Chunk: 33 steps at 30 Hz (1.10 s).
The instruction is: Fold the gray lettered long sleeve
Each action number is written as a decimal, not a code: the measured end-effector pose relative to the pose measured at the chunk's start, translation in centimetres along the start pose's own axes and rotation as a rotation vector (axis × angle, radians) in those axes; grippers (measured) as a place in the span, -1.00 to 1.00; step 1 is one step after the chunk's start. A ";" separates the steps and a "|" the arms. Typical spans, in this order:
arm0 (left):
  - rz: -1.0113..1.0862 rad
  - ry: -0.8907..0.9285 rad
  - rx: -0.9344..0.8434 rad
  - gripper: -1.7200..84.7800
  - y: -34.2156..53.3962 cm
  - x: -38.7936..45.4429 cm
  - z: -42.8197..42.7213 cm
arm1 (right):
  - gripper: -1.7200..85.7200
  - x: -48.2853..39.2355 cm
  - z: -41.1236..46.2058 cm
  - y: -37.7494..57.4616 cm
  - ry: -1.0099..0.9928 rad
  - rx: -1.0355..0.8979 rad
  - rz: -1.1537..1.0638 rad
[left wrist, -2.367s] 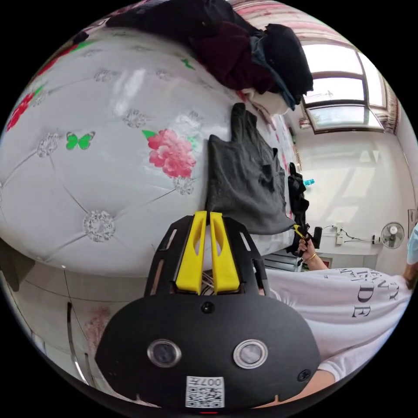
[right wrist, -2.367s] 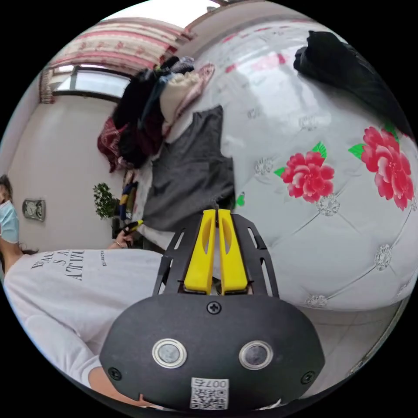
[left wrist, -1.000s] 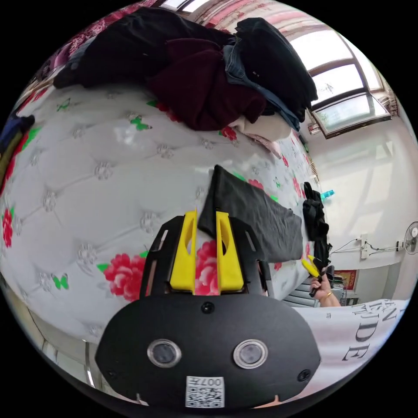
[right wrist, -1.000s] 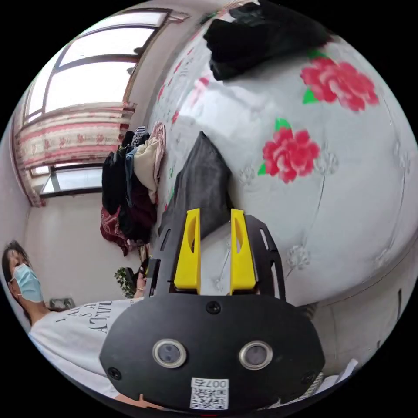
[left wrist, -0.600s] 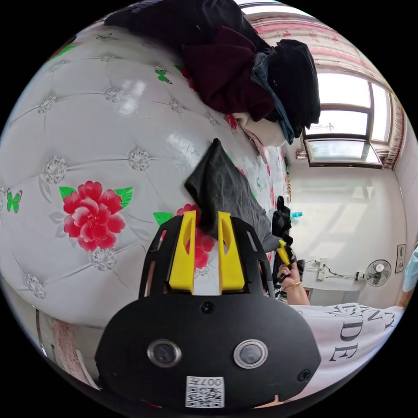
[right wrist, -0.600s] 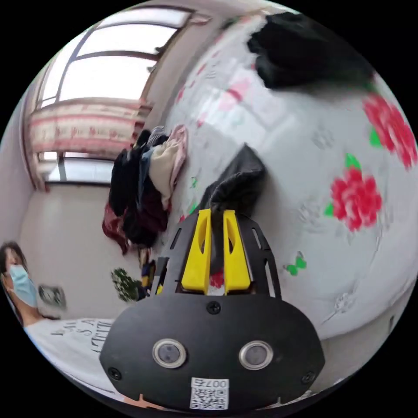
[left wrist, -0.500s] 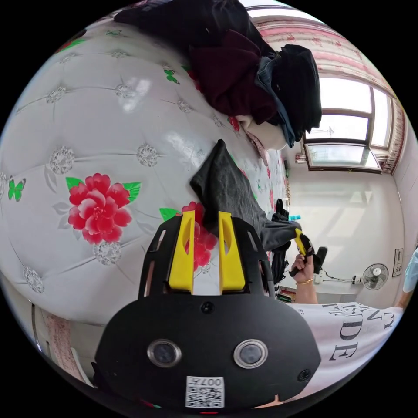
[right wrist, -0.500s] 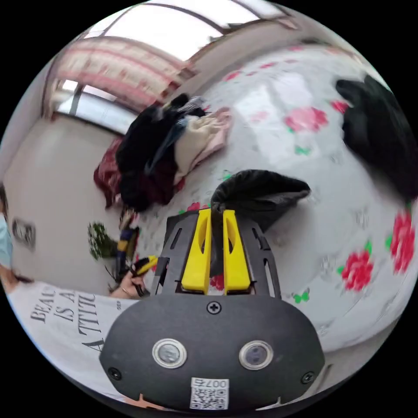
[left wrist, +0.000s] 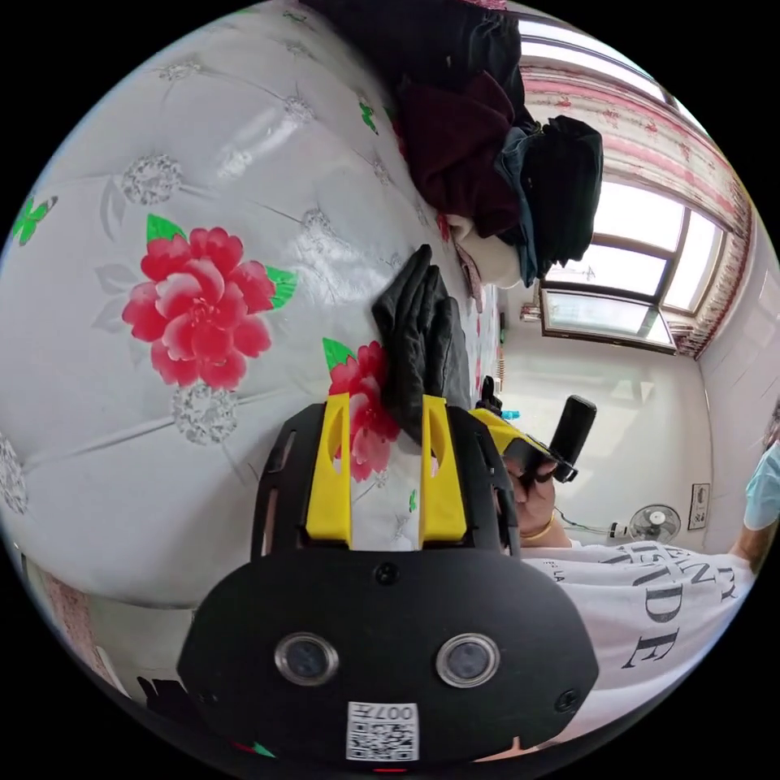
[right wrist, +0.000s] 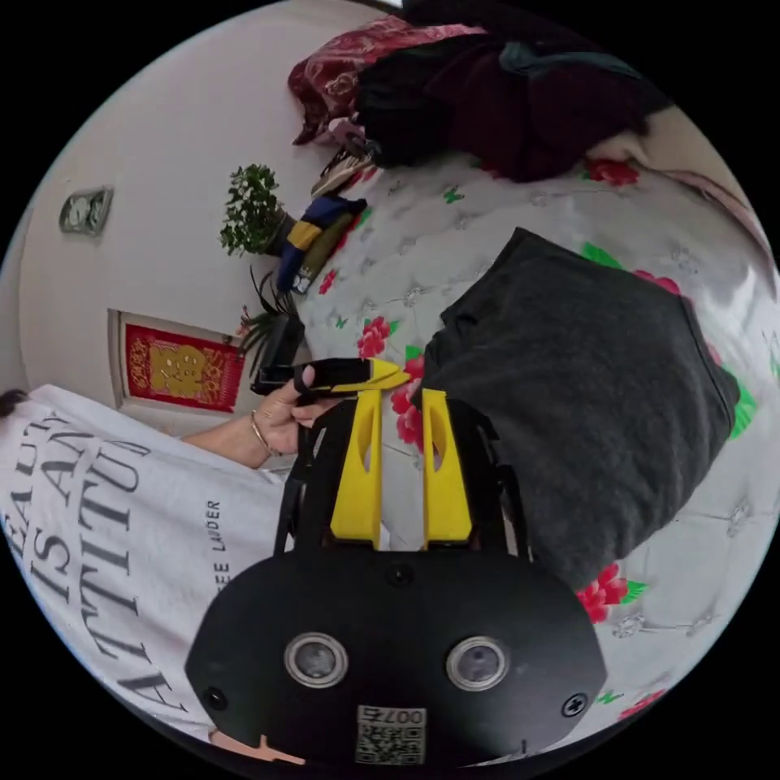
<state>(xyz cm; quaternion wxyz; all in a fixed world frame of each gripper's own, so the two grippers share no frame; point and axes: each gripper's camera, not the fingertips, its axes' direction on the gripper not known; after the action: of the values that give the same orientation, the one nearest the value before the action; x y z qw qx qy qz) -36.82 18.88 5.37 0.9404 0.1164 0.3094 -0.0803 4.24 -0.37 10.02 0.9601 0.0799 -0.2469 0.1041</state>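
Note:
The gray long sleeve (right wrist: 585, 390) lies folded into a flat rectangle on the white flowered bed (right wrist: 455, 244). In the left gripper view the gray long sleeve (left wrist: 422, 333) shows edge-on as a dark stack just past my left gripper (left wrist: 382, 402), whose yellow jaws stand open with the near end of the cloth at their tips. My right gripper (right wrist: 400, 398) is open too, with the garment's corner just beside its right jaw. A hand holds the left gripper (right wrist: 357, 374) close by on the left, and the right gripper (left wrist: 520, 443) shows beside the garment.
A tall pile of dark, maroon and cream clothes (left wrist: 487, 146) sits on the bed beyond the garment. Rolled striped clothes (right wrist: 317, 231) and a plant (right wrist: 252, 211) are at the bed's far end. The person's white lettered shirt (right wrist: 106, 520) is close by. A window (left wrist: 626, 276) lies behind.
Half a second ago my right gripper was shut on a bunched edge of the garment; it has let go, and the garment now lies flat and folded. The left jaws stayed open.

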 end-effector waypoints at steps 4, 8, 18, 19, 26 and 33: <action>0.065 0.073 -0.041 -0.59 -0.7 0.5 1.1 | -0.75 5.0 -7.4 4.4 0.022 0.209 0.189; 0.147 0.089 -0.115 -0.55 -2.0 2.0 2.9 | -0.72 13.8 -11.5 12.9 -0.069 0.384 0.537; 0.047 0.036 -0.131 -0.81 -4.2 4.7 6.4 | -0.79 20.8 -6.0 14.5 -0.414 0.403 0.645; 0.046 0.074 -0.087 -0.81 -3.4 5.6 5.4 | -0.80 20.5 -6.4 14.6 -0.418 0.410 0.637; 0.032 0.047 0.021 -0.82 3.9 9.2 -0.6 | -0.87 13.4 -9.5 14.1 -0.484 0.327 0.451; 0.021 0.100 0.148 -0.82 4.3 9.2 -7.2 | -0.90 5.3 -8.4 7.6 -0.497 0.269 0.352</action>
<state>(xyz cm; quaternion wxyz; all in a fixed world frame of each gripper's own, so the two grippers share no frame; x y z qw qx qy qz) -32.66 24.20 -5.07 0.9134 0.1925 0.3479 -0.0869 10.82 9.52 6.18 0.8187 0.1848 -0.4676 0.2775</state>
